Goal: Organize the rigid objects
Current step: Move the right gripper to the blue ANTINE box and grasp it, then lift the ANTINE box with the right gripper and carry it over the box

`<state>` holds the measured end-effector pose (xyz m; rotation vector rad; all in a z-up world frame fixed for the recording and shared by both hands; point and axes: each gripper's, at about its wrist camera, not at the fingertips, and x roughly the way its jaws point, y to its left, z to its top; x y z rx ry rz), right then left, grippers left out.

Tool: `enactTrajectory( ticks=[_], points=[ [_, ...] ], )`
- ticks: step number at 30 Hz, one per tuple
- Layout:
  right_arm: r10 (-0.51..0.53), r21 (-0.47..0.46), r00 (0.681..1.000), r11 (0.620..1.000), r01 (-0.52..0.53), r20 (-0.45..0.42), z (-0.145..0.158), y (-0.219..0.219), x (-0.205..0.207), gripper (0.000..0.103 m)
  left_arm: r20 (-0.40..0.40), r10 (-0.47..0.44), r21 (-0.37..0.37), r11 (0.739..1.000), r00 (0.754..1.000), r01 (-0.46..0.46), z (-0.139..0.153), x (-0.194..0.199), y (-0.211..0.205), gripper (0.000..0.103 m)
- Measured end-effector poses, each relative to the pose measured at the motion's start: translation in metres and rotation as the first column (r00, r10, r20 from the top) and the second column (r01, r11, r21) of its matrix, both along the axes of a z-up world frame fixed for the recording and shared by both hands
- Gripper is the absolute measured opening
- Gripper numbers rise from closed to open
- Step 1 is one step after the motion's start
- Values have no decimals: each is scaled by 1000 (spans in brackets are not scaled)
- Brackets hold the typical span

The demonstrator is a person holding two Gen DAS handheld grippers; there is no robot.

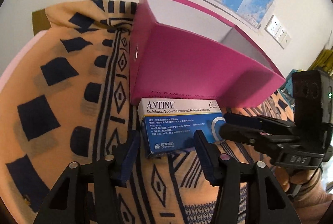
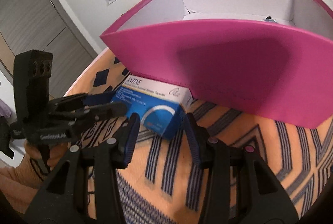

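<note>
medicine box point(image 1: 179, 126) against pink box point(image 1: 187, 70), patterned cloth point(image 1: 62, 99)

Both the left tongs point(image 1: 166, 153) and right tongs point(image 2: 161, 137) hang spread wide, gripping nothing.

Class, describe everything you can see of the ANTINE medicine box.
The ANTINE medicine box is a flat cardboard carton, white band on top, blue below with white print and a ring emblem. It looks closed and undamaged, lying flat on the patterned cloth, its far edge against the pink box. Both open grippers are beside it; contact is unclear.
</note>
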<state>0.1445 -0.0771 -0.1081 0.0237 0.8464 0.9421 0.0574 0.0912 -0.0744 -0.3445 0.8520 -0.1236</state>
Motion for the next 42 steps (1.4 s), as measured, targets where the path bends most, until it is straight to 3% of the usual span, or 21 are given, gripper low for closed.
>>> enactTrajectory(
  ticks=[7,27,42],
  points=[
    [11,-1,1000,1000,-11,-11,-3,4,2,43,-7,-2,2,1000,1000,2,1,-2,-5,48],
    [-59,43,998,997,59,-8,5,-51,-29,41,32,-115,61,992,993,113,22,-20,-63,47],
    [-70,50,997,996,68,44,19,-64,-42,41,67,-128,60,991,990,124,36,-28,-66,47]
  ],
)
